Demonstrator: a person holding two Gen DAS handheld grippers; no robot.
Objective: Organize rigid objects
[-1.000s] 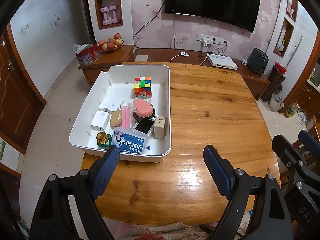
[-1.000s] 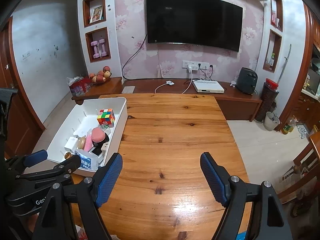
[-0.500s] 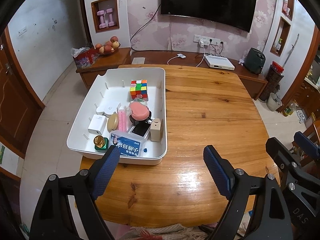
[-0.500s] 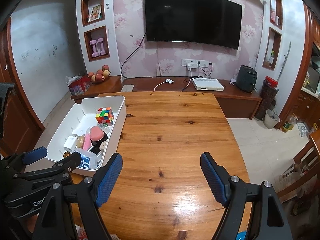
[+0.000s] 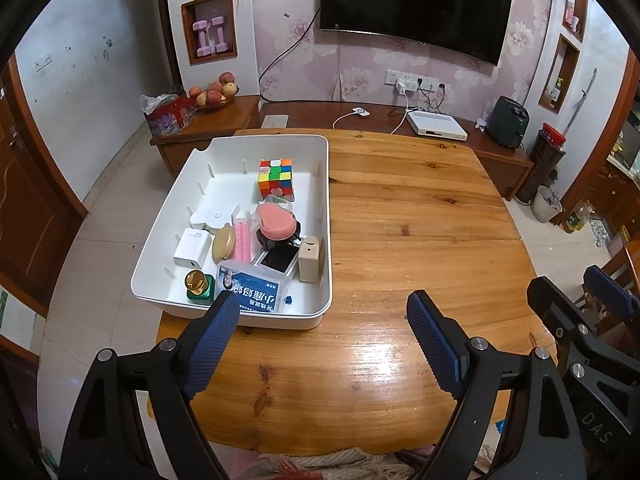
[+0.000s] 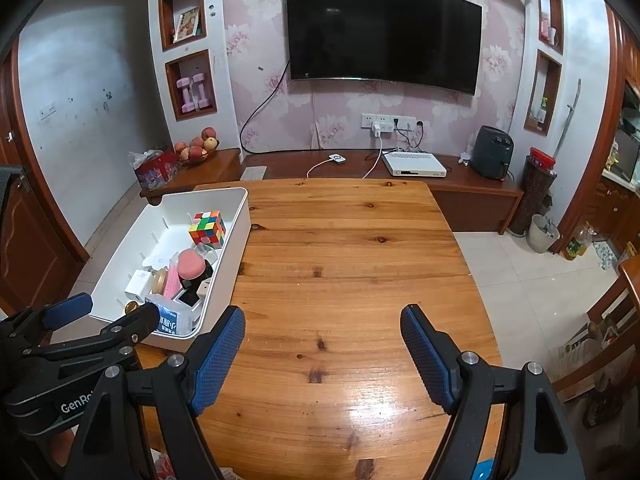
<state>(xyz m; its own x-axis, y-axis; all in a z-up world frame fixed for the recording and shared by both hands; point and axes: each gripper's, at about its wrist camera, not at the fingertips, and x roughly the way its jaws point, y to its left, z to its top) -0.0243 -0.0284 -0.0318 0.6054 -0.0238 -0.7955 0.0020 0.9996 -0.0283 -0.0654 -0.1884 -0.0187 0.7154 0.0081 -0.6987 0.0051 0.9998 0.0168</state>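
Note:
A white bin [image 5: 326,216] sits at the left edge of the wooden table [image 5: 400,240]. It holds a Rubik's cube [image 5: 276,178], a pink round case [image 5: 276,224], a white charger [image 5: 191,248], a blue tissue pack [image 5: 250,288], a green gold-capped bottle [image 5: 198,286], a beige block [image 5: 310,260] and more. The bin also shows in the right wrist view [image 6: 240,220]. My left gripper [image 5: 322,312] is open and empty, just before the bin's near wall. My right gripper [image 6: 322,326] is open and empty over bare table, right of the bin.
A low TV cabinet [image 6: 440,192] stands beyond the table's far edge with a white set-top box [image 6: 414,164], a fruit bowl [image 6: 196,148] and a red gift bag [image 6: 154,170]. Tiled floor lies on both sides. A wooden chair [image 6: 612,308] is at right.
Both views have tilted upward and drawn back slightly, so the bin and table sit lower in frame. Both grippers stay open; nothing in the bin has moved.

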